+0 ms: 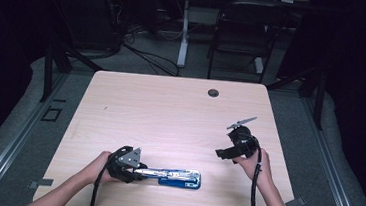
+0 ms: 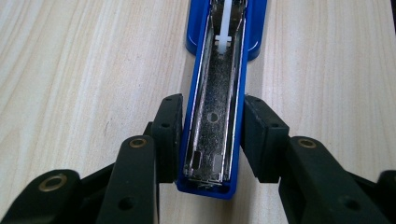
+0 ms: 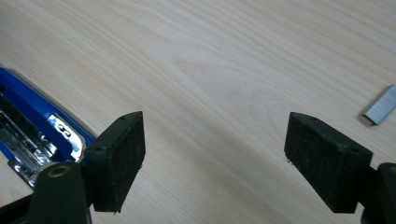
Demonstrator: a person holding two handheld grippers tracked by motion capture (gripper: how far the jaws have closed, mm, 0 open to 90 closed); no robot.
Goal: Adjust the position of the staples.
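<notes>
My left gripper [image 1: 135,169] clamps the stapler [image 1: 178,177] by its near end, at the table's [image 1: 170,112] near edge. Right of the stapler, my right gripper [image 1: 220,153] hangs spread, empty. Staples [image 3: 380,111] lie beyond.

The stapler's [image 2: 215,116] far end runs off the top edge in the left gripper view. In the right gripper view, the staple strip [image 3: 382,111] is cut by the right edge, the stapler by the left.

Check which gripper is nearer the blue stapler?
Left. The left gripper is clamped on the blue stapler; the right gripper hovers open, off past its far end.
</notes>
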